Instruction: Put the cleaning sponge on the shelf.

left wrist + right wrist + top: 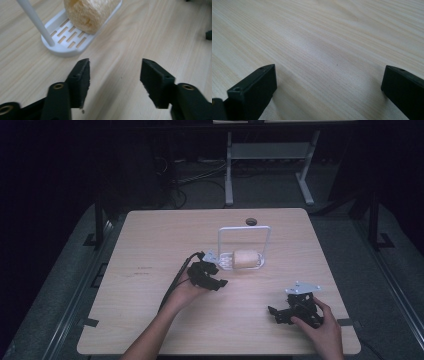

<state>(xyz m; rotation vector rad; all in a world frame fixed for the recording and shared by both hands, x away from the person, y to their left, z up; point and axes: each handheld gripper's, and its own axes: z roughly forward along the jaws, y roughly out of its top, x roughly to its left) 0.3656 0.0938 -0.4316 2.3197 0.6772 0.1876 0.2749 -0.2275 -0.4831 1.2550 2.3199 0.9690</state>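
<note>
We note pale wooden table [150,245] with white slotted plastic rack with tall wire loop handle [244,228] near centre; beige fibrous loofah-like roll [246,259] lies on rack tray

Left gripper [218,279] just beside rack's left end, jaws spread wide, nothing between; left gripper view: roll [88,12] ahead on tray

Right gripper [274,312] well apart, lower right, low over bare wood, jaws wide, empty

Sponge roll on its white rack, table centre.
I see the pale yellow loofah sponge [246,258] lying on its side in the slotted white rack [225,262], under its upright wire frame.
</note>
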